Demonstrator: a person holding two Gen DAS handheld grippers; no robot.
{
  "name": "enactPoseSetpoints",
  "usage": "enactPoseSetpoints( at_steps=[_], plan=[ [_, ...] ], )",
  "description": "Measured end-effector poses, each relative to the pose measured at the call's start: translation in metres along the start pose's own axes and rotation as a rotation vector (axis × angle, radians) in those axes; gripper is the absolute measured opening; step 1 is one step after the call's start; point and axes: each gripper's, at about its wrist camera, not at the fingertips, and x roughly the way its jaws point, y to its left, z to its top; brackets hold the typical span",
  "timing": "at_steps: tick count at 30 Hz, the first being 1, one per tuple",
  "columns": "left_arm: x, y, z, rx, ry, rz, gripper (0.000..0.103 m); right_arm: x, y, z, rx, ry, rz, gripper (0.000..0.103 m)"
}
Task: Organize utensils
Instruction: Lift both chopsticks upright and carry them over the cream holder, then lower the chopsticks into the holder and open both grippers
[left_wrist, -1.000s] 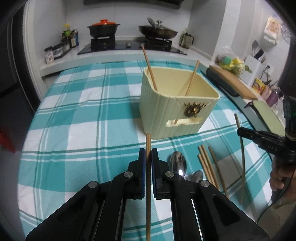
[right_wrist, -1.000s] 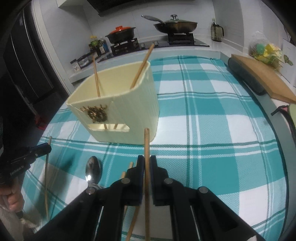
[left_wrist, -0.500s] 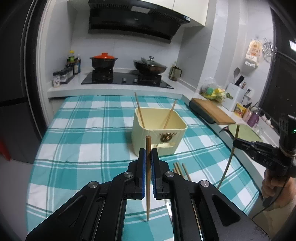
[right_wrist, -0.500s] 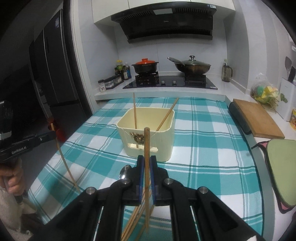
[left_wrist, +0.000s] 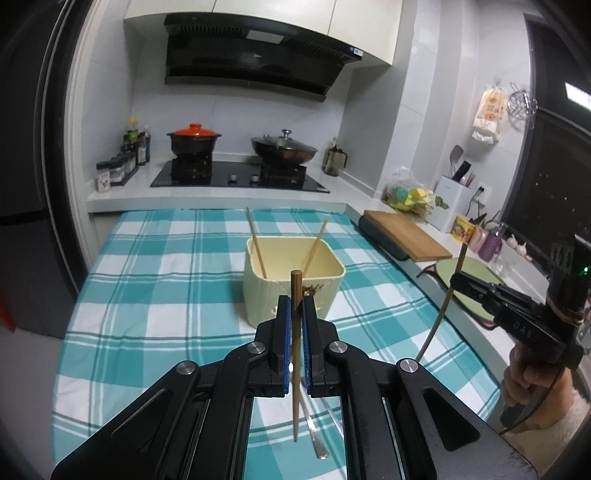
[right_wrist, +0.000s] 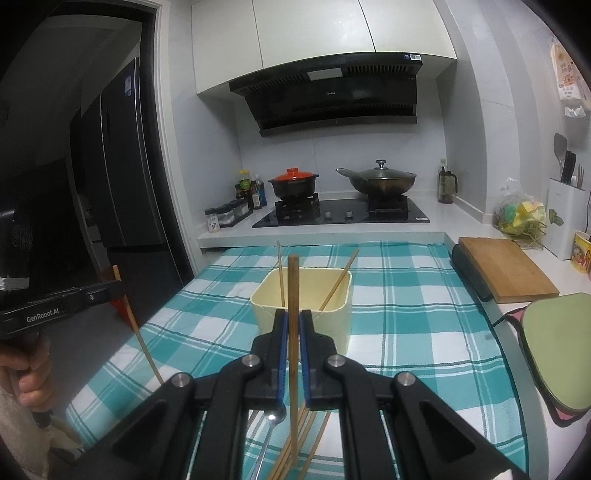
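Note:
A cream utensil holder (left_wrist: 291, 284) stands mid-table on the teal plaid cloth, with two chopsticks leaning inside; it also shows in the right wrist view (right_wrist: 306, 306). My left gripper (left_wrist: 295, 306) is shut on a wooden chopstick (left_wrist: 295, 354), held upright above the table in front of the holder. My right gripper (right_wrist: 293, 325) is shut on another chopstick (right_wrist: 293, 350), also upright. Each gripper shows in the other's view, left gripper (right_wrist: 110, 291) and right gripper (left_wrist: 458, 282). Several loose chopsticks (right_wrist: 295, 458) and a spoon (right_wrist: 271, 421) lie on the cloth below.
A stove with a red-lidded pot (left_wrist: 194, 142) and a wok (left_wrist: 283, 149) stands behind the table. A wooden cutting board (left_wrist: 406, 234) and a green mat (right_wrist: 557, 347) lie on the right counter. A dark fridge (right_wrist: 110, 177) is at left.
Both grippers have risen well above the table and pulled back, each carrying its chopstick. The holder now looks smaller and farther away.

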Motion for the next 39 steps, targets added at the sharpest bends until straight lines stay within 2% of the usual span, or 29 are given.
enactPoseSetpoints(
  at_steps=[4,10,19,25,31,39],
  plan=[
    [0.006,-0.001,0.009,0.003,0.017,-0.008,0.004,0.005,-0.004,0.003,0.009,0.02,0.012,0.006],
    [0.0,-0.001,0.049,0.004,-0.047,-0.029,0.004,0.017,-0.011,0.022,0.015,0.026,0.025,0.006],
    [0.009,-0.002,0.131,0.008,-0.202,-0.001,0.004,0.038,-0.008,0.087,-0.037,-0.081,0.017,0.006],
    [0.054,-0.005,0.167,0.014,-0.248,0.05,0.004,0.075,-0.017,0.133,-0.025,-0.143,-0.001,0.006],
    [0.118,-0.003,0.169,0.002,-0.19,0.073,0.004,0.125,-0.024,0.146,-0.013,-0.166,-0.016,0.006],
    [0.202,0.001,0.14,-0.007,-0.02,0.1,0.004,0.202,-0.043,0.113,0.012,0.017,-0.01,0.006]
  ],
)
